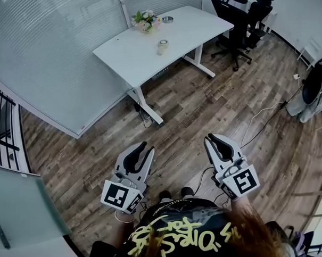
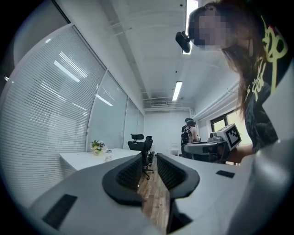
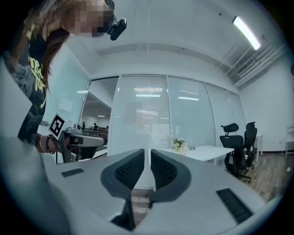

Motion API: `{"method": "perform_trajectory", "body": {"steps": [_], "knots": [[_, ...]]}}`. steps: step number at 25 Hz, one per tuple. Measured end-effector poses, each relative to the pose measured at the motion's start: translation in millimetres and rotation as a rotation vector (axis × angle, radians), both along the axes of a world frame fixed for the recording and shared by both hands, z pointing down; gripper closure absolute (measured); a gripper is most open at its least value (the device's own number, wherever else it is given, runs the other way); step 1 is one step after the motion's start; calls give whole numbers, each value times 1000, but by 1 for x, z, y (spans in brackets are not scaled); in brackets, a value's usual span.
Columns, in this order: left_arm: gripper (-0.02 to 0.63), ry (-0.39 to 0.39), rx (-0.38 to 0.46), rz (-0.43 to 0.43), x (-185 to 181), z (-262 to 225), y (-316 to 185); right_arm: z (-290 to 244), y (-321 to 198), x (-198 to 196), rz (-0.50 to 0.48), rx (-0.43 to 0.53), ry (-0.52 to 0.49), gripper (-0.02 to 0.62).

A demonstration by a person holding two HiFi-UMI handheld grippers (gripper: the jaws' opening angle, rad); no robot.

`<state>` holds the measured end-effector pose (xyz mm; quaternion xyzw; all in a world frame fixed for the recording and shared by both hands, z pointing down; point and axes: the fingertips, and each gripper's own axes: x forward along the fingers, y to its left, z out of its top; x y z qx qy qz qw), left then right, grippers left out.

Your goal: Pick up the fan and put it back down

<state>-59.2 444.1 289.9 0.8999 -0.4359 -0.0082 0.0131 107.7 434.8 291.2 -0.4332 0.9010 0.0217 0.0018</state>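
Observation:
I can make out no fan in any view. My left gripper (image 1: pixel 143 148) (image 2: pixel 149 158) is held level above the wood floor, open a little, with only floor showing between its ribbed black pads (image 2: pixel 131 172). Beside it, my right gripper (image 1: pixel 212 139) (image 3: pixel 148 153) also points level at the white desk; its pads stand all but together, with a thin slit and nothing between them. Each gripper shows in the other's view: the right gripper (image 2: pixel 216 149) and the left gripper (image 3: pixel 80 140).
A white desk (image 1: pixel 199 22) ahead carries a flower pot (image 1: pixel 145 19), a small cream cup (image 1: pixel 162 46) and a little dish (image 1: pixel 168 19). Black office chairs (image 1: pixel 241 20) stand at its right end. A glass wall with blinds (image 1: pixel 51 55) runs along the left. A white cable (image 1: pixel 256 121) lies on the floor; a person (image 2: pixel 188 133) stands at the right.

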Motion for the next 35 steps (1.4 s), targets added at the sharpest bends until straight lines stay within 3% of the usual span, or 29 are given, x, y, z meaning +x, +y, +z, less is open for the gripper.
{"method": "perform_trajectory", "body": {"steps": [1,7,9,11,17,23,27,35], "knots": [[495,2,-2,-3,0,1,0,1,0,0,-4,1,-6,563],[356,24,-22,-43,-9,-1,-8,-3,-5,1,39,4,-15,357],[259,31,-31,-53,-9,-1,-9,-5,-5,4,66,-1,-35,329],[218,24,-22,-67,-10,0,-9,-6,-6,9,88,6,-49,312],[196,22,-2,-85,-10,-3,-8,-18,-5,12,62,69,-82,305],[198,33,9,-84,0,-7,-7,-2,-4,17,32,5,-45,305],[196,-2,7,-104,11,-5,-6,-11,-5,31,43,55,-69,305],[193,52,24,-169,34,-7,0,-6,-7,69,32,43,-51,305]]}}
